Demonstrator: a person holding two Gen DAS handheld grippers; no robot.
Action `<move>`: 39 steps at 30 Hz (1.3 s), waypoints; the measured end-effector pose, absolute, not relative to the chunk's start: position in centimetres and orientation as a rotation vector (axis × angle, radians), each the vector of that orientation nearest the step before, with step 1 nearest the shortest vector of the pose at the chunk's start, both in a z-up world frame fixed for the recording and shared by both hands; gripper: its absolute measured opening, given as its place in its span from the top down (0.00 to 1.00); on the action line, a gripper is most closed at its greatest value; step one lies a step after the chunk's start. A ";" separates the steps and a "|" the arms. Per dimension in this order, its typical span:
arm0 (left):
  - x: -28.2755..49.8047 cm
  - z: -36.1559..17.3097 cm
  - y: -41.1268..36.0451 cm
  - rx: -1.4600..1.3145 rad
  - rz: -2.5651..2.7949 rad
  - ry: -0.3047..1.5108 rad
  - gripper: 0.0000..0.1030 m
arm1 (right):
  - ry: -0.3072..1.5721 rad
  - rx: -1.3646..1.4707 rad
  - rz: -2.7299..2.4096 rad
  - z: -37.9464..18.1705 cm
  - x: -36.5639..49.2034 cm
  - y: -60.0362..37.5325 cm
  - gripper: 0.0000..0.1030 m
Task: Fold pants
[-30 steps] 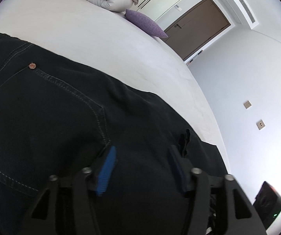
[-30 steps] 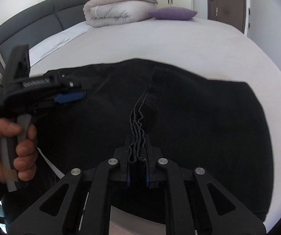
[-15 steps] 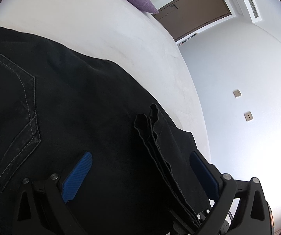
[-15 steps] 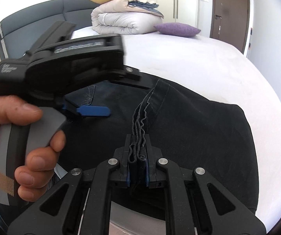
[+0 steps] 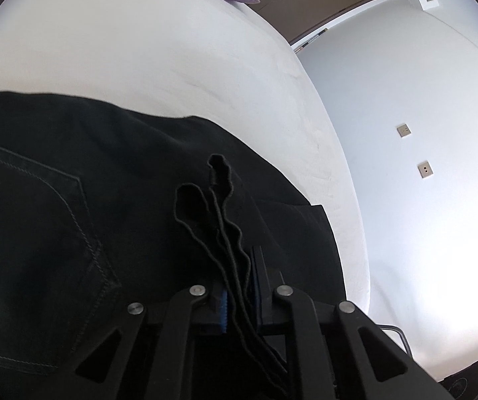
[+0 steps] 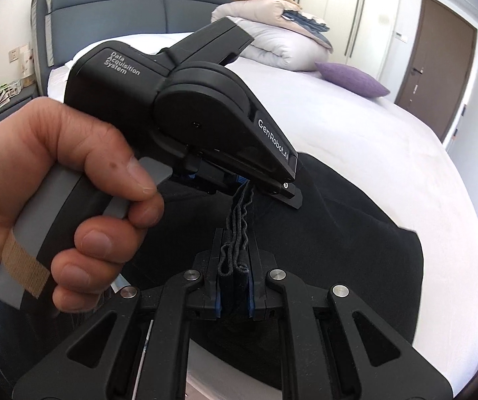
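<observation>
Black pants [image 5: 72, 200] lie spread on the white bed [image 5: 139, 50], a stitched back pocket at the left. My left gripper [image 5: 239, 286] is shut on the bunched hem layers [image 5: 219, 206] of the pants. My right gripper [image 6: 234, 276] is shut on the same stack of hem edges [image 6: 239, 213], a short way behind the left gripper [image 6: 252, 186], which a hand holds close in front. The pants [image 6: 355, 250] spread dark to the right in the right wrist view.
A folded duvet [image 6: 279, 43] and a purple pillow [image 6: 352, 78] lie at the far end of the bed, by the grey headboard [image 6: 112, 10]. A brown door [image 6: 439, 66] and white wall with sockets [image 5: 424, 170] stand beyond the bed's edge.
My left gripper moved over to the hem layers held by the right gripper and closed on them; it was open before. The right gripper stayed shut on the hem.
</observation>
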State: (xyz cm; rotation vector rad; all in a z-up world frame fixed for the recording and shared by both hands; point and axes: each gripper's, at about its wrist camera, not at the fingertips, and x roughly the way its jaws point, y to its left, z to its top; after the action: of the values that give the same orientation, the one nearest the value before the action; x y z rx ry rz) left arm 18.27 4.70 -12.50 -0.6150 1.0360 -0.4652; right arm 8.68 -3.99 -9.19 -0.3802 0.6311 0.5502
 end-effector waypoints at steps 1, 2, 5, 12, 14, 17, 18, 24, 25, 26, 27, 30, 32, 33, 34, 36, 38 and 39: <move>18.4 -12.3 5.2 -0.601 -0.463 1.033 0.90 | 0.628 -0.386 0.557 -9.0 8.6 -3.6 0.91; 18.5 -12.1 5.7 -0.583 -0.457 1.031 0.90 | 0.626 -0.390 0.565 -8.8 8.7 -3.0 0.91; 18.9 -12.1 6.9 -0.551 -0.439 1.040 0.90 | 0.629 -0.406 0.588 -9.4 9.3 -1.4 0.91; 19.5 -15.1 8.4 -0.534 -0.409 1.087 0.81 | 0.724 -0.413 0.613 -12.4 10.1 0.4 0.90; 19.0 -15.2 8.8 -0.552 -0.410 1.075 0.81 | 0.776 -0.399 0.620 -13.4 10.4 0.3 0.89; 18.2 -14.1 9.5 -0.526 -0.358 1.040 0.70 | 0.810 -0.330 0.673 -13.2 10.2 -0.8 0.79; 17.7 -13.5 9.8 -0.505 -0.328 1.020 0.65 | 0.829 -0.292 0.696 -13.0 10.0 -1.5 0.68; 14.2 -9.5 8.5 -0.223 -0.123 0.903 0.53 | 0.883 0.002 0.798 -11.1 8.9 -7.6 0.42; 13.6 -9.1 7.6 -0.168 -0.109 0.886 0.53 | 0.890 0.075 0.816 -10.6 9.2 -9.1 0.42; 13.2 -8.8 6.2 -0.115 -0.100 0.869 0.53 | 0.897 0.143 0.826 -10.2 9.8 -10.5 0.42; 12.5 -8.7 5.0 -0.061 -0.095 0.856 0.53 | 0.906 0.207 0.821 -9.8 10.6 -12.2 0.42; 11.5 -10.2 2.1 0.086 -0.075 0.873 0.51 | 0.909 0.382 0.812 -8.7 14.5 -16.7 0.52; 11.4 -12.3 1.4 0.154 -0.061 0.920 0.49 | 0.945 0.469 0.812 -9.2 16.8 -19.4 0.64; 11.4 -13.4 1.1 0.163 -0.060 0.932 0.49 | 0.956 0.507 0.809 -9.6 18.0 -20.5 0.71; 11.1 -13.7 1.3 0.158 -0.059 0.905 0.47 | 0.967 0.543 0.797 -10.0 19.0 -21.7 0.72; 10.9 -14.1 1.6 0.155 -0.060 0.901 0.45 | 1.006 0.615 0.789 -11.3 21.4 -23.1 0.87; 11.2 -14.2 1.1 0.149 -0.058 0.915 0.44 | 1.035 0.670 0.768 -12.5 24.0 -24.4 0.87; 11.1 -14.3 1.2 0.156 -0.056 0.920 0.44 | 1.064 0.705 0.782 -13.4 25.3 -24.5 0.87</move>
State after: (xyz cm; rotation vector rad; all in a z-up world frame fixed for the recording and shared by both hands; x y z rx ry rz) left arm 11.07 1.17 -14.34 0.1563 0.9203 -0.0563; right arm 25.28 -24.55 -13.40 0.7048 1.0639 0.7817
